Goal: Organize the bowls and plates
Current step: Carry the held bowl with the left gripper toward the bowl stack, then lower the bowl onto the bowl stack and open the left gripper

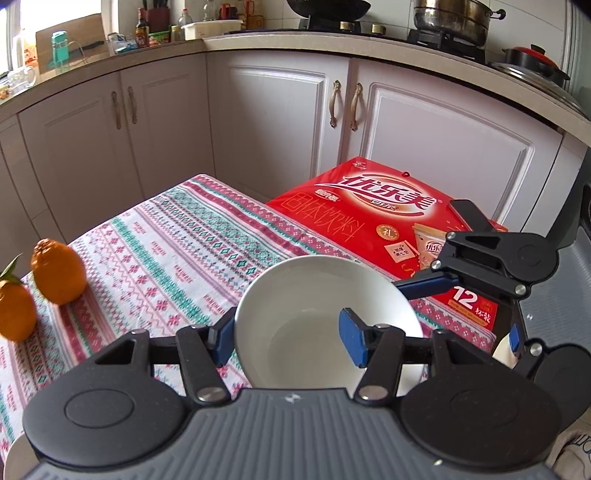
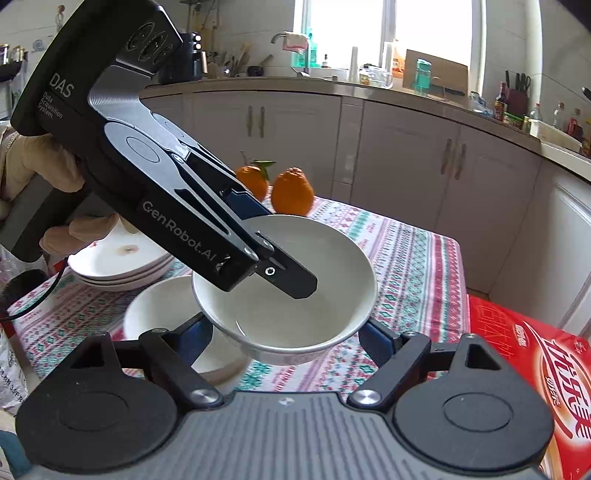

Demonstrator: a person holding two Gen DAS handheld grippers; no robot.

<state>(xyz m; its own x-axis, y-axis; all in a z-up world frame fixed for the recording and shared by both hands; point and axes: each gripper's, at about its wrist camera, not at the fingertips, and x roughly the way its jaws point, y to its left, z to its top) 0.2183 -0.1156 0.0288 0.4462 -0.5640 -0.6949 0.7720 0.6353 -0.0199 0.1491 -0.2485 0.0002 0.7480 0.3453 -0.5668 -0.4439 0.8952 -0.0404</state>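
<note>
Left tool (image 1: 291, 338), seen from its own wrist camera, pinches the rim of a white bowl (image 1: 325, 325): one blue pad sits outside the wall, the other inside the hollow, and the tool tilts downward over the table (image 1: 155, 258). Beyond its right finger the right tool (image 1: 480, 266) reaches in, one blue finger touching the bowl's far side. Ahead and to the left of the tool two oranges (image 1: 55, 273) rest on the patterned tablecloth; ahead and to the right lies a red drink carton (image 1: 369, 210), just past the table's edge. Farther ahead run white cabinet doors (image 1: 288, 122) under a counter with pots on a stove.

Right tool (image 2: 284, 336), from its own camera, stands spread with a blue finger on either side of the bowl (image 2: 284, 295); whether the pads press on the wall I cannot tell. The left tool (image 2: 273, 258) comes down slantwise from the upper left, held by a gloved hand (image 2: 44, 177), one finger inside the bowl.

Only this view shows a second white bowl (image 2: 162, 310) on the table, below and left of the lifted one, and a stack of white plates (image 2: 118, 262) farther left. A window (image 2: 388, 33) and sink lie ahead.
</note>
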